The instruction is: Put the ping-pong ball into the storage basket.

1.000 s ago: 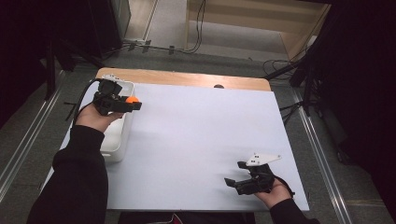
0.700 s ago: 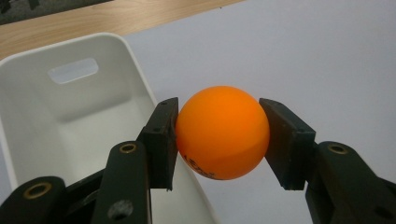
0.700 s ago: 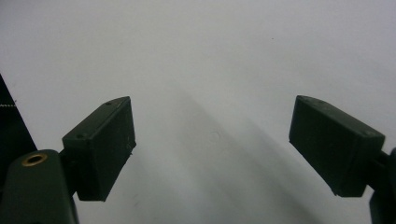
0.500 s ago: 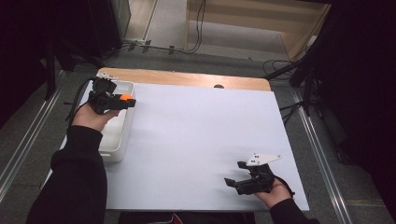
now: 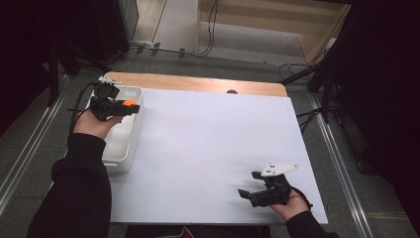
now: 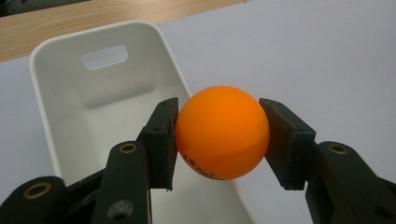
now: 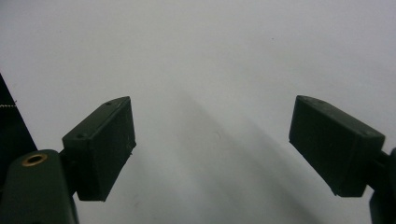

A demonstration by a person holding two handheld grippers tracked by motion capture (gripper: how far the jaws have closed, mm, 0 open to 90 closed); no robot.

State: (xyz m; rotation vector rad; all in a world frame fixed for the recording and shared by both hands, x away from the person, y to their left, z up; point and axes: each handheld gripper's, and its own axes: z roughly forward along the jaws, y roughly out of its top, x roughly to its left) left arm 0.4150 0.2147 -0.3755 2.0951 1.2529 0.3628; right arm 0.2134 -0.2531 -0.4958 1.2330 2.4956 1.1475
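My left claw grips the orange ball across its middle, over the near edge of the white bin on the worktop. Light, smooth and hollow-looking, it would likely slip off-centre. My right claw stands wide, holding nothing.

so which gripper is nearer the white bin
Left. The left gripper hangs over the white bin at the table's left edge, holding an orange ball. The right gripper sits open far across the table.
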